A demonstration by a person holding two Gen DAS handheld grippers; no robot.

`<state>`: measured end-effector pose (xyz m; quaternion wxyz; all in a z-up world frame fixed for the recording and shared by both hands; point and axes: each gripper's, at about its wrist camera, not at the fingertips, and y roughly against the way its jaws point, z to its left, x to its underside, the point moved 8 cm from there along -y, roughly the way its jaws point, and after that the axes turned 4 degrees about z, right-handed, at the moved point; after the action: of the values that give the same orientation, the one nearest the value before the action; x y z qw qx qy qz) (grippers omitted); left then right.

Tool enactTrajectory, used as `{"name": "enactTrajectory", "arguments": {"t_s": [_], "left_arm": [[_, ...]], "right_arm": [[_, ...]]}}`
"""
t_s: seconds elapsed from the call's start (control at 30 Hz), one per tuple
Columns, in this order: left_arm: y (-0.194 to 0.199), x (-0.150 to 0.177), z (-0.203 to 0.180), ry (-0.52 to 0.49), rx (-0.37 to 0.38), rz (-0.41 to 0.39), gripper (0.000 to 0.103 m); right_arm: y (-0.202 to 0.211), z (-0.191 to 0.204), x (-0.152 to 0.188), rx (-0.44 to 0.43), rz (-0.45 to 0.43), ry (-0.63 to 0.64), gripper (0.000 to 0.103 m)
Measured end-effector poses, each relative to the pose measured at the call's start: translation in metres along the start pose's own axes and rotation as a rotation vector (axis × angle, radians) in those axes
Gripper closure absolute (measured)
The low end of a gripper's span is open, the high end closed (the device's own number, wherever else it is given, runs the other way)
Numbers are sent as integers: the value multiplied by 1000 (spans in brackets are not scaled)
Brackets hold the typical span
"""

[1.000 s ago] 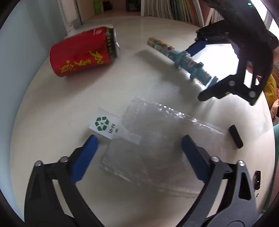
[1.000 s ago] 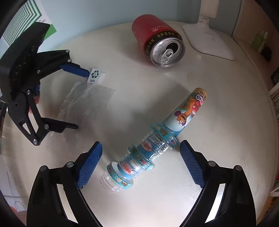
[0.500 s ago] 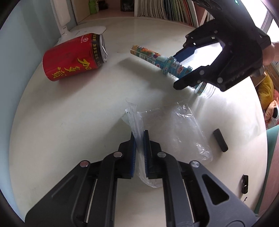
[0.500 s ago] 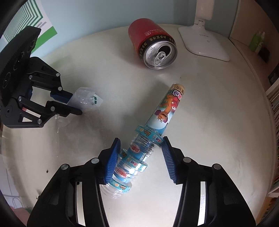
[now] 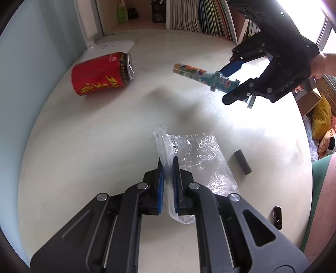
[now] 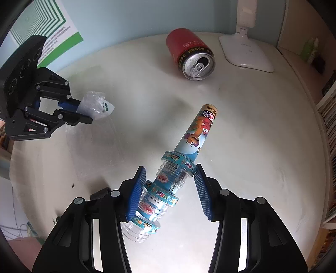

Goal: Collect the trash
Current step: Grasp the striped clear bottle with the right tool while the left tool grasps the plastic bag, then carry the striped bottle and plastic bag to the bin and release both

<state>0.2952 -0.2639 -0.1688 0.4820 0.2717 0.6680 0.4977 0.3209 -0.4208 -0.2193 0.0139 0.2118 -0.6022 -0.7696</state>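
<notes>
My left gripper (image 5: 168, 168) is shut on a clear plastic bag (image 5: 197, 155) and holds it off the round white table (image 5: 84, 157); the gripper (image 6: 84, 111) and the bag (image 6: 95, 105) also show in the right wrist view. My right gripper (image 6: 169, 178) is shut on a stack of clear cups with blue bands (image 6: 184, 159) and holds it tilted above the table. It also shows in the left wrist view (image 5: 231, 84), holding the cups (image 5: 201, 74). A red drink can (image 5: 100, 73) lies on its side at the far left; its open top shows in the right wrist view (image 6: 191, 54).
A white lamp base (image 6: 245, 52) stands behind the can. A small dark block (image 5: 242, 161) lies to the right of the bag. A small black piece (image 5: 277, 214) lies near the table's right edge. Bookshelves (image 5: 199, 19) stand behind the table.
My left gripper closed on the flat bag and lifted it, bunched. My right gripper closed on the cup stack and raised it off the table.
</notes>
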Motion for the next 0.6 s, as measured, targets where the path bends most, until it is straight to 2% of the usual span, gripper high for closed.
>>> {"name": "enactTrajectory", "arguments": {"t_s": [0.17,0.37,0.47,0.6], "left_arm": [[29,1,-9,24,-21,-38,98],[59,-19,-43,-54,-28,-92,97],[68,-34,-70,-118,-8,-118,97],[69,-60,-122,-228,58,-130,97]], "right_arm": [[28,1,17,-30,-18,-40,54],[79,2,58,-20,-77,-89,54],[105,-2,95,-7,-102,-143,54],[134,-9,156,22,-124,-241,54]]}}
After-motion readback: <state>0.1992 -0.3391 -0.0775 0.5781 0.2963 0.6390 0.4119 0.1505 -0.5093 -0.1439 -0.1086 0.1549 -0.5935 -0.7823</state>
